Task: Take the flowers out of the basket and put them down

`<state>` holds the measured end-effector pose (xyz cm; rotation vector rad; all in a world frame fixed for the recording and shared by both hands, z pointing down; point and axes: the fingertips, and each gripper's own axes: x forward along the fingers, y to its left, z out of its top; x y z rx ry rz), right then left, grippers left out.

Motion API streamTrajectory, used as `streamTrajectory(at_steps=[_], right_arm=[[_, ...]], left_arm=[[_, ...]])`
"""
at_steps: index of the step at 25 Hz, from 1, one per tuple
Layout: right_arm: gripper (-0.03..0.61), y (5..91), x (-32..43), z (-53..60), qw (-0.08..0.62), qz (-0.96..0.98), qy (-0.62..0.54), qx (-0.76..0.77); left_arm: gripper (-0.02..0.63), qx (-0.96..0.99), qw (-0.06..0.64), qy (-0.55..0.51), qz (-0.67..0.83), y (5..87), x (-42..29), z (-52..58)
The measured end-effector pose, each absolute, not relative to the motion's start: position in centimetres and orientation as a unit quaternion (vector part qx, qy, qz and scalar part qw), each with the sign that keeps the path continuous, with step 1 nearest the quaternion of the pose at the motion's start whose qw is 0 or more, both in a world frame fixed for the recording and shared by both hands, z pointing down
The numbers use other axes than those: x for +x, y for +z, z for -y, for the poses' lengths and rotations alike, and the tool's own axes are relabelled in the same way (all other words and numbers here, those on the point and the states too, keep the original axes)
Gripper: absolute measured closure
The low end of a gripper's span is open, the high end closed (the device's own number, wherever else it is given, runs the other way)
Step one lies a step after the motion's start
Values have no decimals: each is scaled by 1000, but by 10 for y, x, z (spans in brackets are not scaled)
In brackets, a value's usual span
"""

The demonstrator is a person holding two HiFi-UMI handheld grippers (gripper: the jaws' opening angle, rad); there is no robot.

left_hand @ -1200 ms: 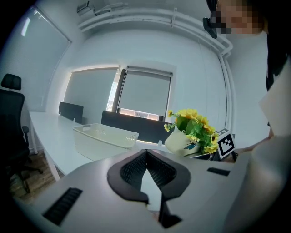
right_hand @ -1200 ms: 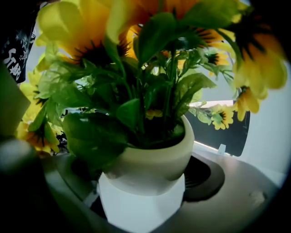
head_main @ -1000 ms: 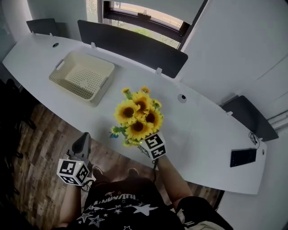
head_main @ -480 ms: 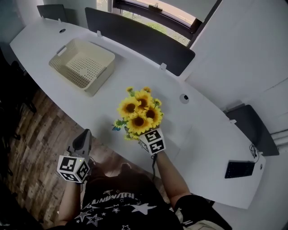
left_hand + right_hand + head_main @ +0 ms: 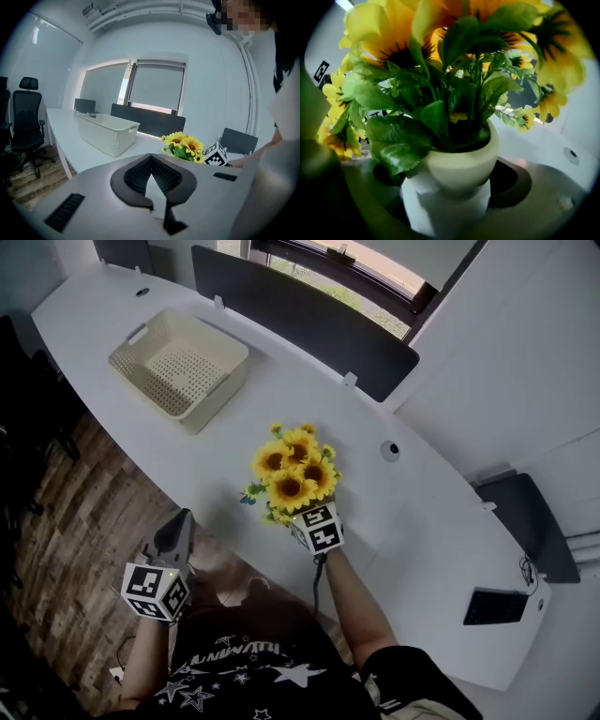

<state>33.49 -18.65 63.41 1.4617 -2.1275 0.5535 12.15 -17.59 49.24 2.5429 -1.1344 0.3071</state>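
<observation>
A bunch of yellow sunflowers [image 5: 292, 474] in a small white pot [image 5: 454, 180] is over the white table's near part, well to the right of the basket. My right gripper [image 5: 309, 519] is shut on the pot, one jaw on each side [image 5: 450, 185]; the blooms hide its fingertips in the head view. Whether the pot rests on the table is hidden. The cream perforated basket [image 5: 178, 362] stands empty at the table's far left. My left gripper [image 5: 175, 524] hangs off the table's near edge over the wood floor, jaws shut on nothing [image 5: 149, 164]. The left gripper view shows the flowers [image 5: 183, 143] beyond the basket [image 5: 108, 133].
The long white table [image 5: 412, 521] has a dark divider panel [image 5: 309, 320] along its far edge and a round cable grommet [image 5: 391, 451] right of the flowers. A black device [image 5: 494, 607] lies at the far right. Office chairs [image 5: 23, 122] stand off the left end.
The head camera has shifted, so the flowers look a little smaller and higher in the picture. My right gripper still holds the pot. The left gripper has barely moved.
</observation>
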Motion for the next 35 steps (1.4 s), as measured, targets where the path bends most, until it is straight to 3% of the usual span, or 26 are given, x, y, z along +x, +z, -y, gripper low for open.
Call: streamTrajectory(at_steps=[10, 26, 35], right_arm=[[75, 639, 329, 187, 291, 770, 183, 538], [55, 635, 329, 144, 283, 766, 182, 548], [58, 616, 346, 109, 195, 747, 215, 598]], left_arm=[[604, 894, 165, 113, 401, 488, 119, 166], [604, 874, 174, 105, 440, 482, 92, 126], [604, 879, 182, 97, 430, 485, 91, 117]])
